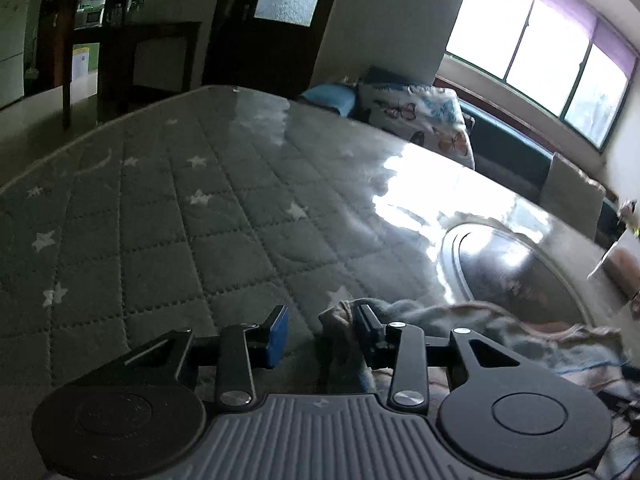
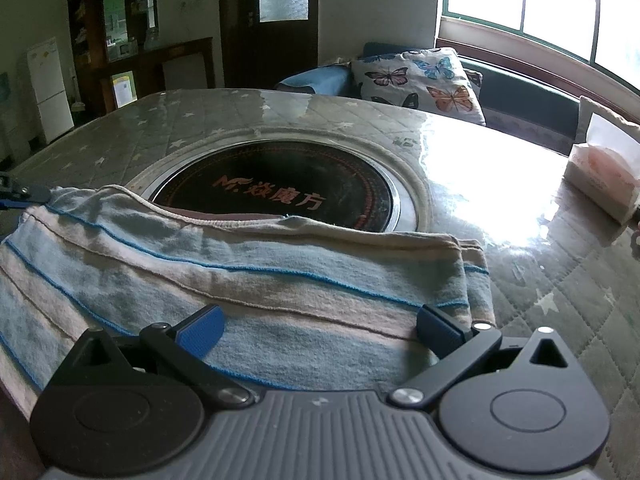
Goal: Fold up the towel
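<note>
A striped blue and beige towel [image 2: 240, 264] lies folded on the table, its far edge over the rim of a round cooktop. My right gripper [image 2: 320, 330] is open wide just above the towel's near part, the cloth spanning the gap between its blue pads [image 2: 204, 328]. In the left wrist view the towel [image 1: 500, 332] lies bunched at the lower right. My left gripper [image 1: 322, 326] is at its left corner. The jaws stand partly apart: the corner lies against the right finger [image 1: 368, 328], and the left pad [image 1: 278, 332] is clear of the cloth. The left gripper [image 2: 16, 196] also shows at the towel's far left corner in the right wrist view.
The table [image 1: 160, 220] wears a quilted grey star-print cover under a glossy sheet. A black round cooktop [image 2: 280, 188] is set into its middle. A tissue box [image 2: 600, 176] stands at the right edge. A butterfly cushion [image 2: 416, 80] lies on the window bench beyond.
</note>
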